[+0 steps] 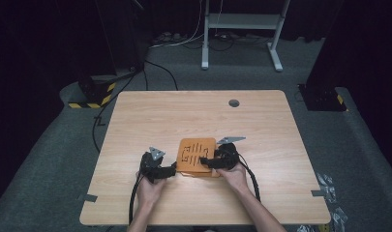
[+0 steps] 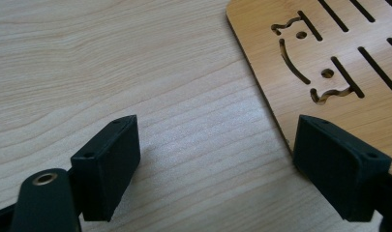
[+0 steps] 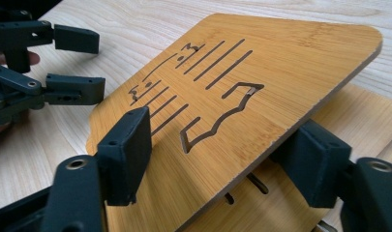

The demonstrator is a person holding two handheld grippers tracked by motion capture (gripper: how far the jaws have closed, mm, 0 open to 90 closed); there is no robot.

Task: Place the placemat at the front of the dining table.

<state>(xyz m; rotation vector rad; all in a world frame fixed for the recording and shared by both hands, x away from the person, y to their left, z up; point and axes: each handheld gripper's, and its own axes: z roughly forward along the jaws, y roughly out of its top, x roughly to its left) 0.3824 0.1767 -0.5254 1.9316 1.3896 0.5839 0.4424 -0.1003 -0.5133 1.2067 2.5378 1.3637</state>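
Right gripper view: right tool (image 3: 218,159) apparently pinches the tilted bamboo panel (image 3: 261,82) by its edge; left tool (image 2: 218,164) gapes empty. A slip would drop it onto the bench (image 2: 87,58).

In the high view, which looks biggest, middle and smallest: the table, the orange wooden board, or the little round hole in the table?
1. The table, by far the largest.
2. The orange wooden board, lying near the table's middle between the two grippers.
3. The round hole, a small grey spot near the far edge.
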